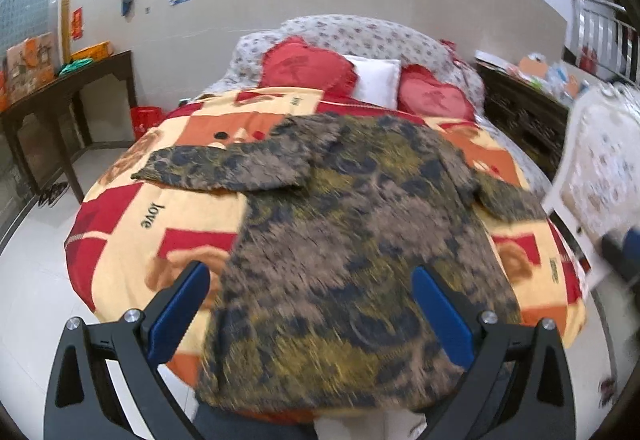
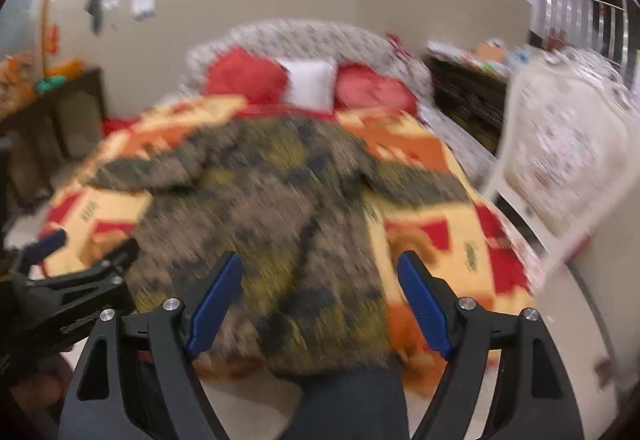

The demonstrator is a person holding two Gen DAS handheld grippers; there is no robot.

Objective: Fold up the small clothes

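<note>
A small patterned top (image 1: pixel 360 224) in brown, olive and dark blue lies spread flat on a bed (image 1: pixel 120 240) covered with a red, orange and cream blanket. Its body runs toward the foot of the bed, with the hem hanging slightly over the near edge, and both sleeves reach out to the sides. The left gripper (image 1: pixel 312 276) hovers over the lower part of the top with its blue pads wide apart and nothing between them. The right gripper (image 2: pixel 320 272) is likewise wide open and empty, poised over the right part of the hem; that view is blurred. Red cushions (image 1: pixel 308 64) and a white pillow (image 1: pixel 376 80) sit at the head of the bed. A dark side table (image 1: pixel 72 88) stands by the wall to the left
</note>
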